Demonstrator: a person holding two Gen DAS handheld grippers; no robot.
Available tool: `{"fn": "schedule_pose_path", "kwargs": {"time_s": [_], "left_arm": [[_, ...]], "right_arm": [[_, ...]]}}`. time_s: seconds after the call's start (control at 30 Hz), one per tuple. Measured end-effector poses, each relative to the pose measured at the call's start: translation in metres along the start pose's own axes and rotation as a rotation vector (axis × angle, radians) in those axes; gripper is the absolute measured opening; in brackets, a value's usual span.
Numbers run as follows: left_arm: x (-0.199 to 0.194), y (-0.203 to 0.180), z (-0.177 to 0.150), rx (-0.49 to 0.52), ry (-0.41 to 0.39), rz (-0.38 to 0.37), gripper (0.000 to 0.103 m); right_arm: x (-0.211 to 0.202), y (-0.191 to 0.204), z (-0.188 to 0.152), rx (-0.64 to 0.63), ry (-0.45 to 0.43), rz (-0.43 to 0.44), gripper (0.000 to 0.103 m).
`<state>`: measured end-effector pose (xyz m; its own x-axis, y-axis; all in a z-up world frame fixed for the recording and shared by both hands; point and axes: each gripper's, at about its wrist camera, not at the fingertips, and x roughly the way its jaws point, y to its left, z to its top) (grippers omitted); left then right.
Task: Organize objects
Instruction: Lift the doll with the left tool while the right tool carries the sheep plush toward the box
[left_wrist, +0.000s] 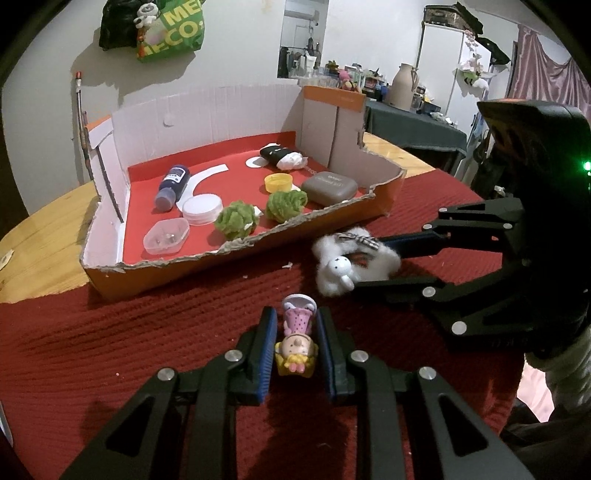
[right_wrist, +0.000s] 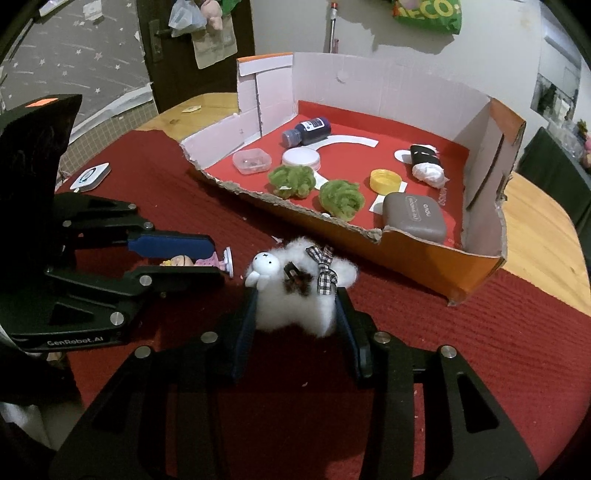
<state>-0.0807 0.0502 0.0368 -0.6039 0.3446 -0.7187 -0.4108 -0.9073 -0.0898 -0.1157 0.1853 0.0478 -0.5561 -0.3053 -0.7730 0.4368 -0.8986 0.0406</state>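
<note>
A small doll figurine (left_wrist: 296, 336) in a pink dress lies on the red cloth, and my left gripper (left_wrist: 295, 321) is shut on it; the right wrist view shows the same doll (right_wrist: 199, 261) between the blue pads. My right gripper (right_wrist: 295, 299) is shut on a fluffy white plush sheep (right_wrist: 295, 291) with a checked ribbon; that plush sheep (left_wrist: 347, 264) sits to the right in the left wrist view. Both toys rest just in front of the torn cardboard box (left_wrist: 110, 280), which is also behind the sheep (right_wrist: 476, 264).
Inside the box lie two green pompoms (left_wrist: 236, 219), a dark blue bottle (left_wrist: 173, 186), a white lid (left_wrist: 202, 208), a clear tub (left_wrist: 166, 236), a yellow cap (left_wrist: 279, 182), a brown case (left_wrist: 330, 187) and a black-and-white bundle (left_wrist: 282, 157). A white device (right_wrist: 90, 176) lies on the cloth at left.
</note>
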Motion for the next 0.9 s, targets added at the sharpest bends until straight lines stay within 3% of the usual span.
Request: {"fn": "schedule_pose_path", "kwargs": {"time_s": [0.5, 0.9], "left_arm": [[-0.033, 0.007, 0.023, -0.037, -0.075, -0.040, 0.023], [-0.042, 0.016, 0.050, -0.044, -0.107, -0.065, 0.023]], "right_arm": [[-0.038, 0.009, 0.004, 0.013, -0.048, 0.040, 0.039], [-0.061, 0.001, 0.029, 0.024, -0.112, -0.003, 0.039]]}}
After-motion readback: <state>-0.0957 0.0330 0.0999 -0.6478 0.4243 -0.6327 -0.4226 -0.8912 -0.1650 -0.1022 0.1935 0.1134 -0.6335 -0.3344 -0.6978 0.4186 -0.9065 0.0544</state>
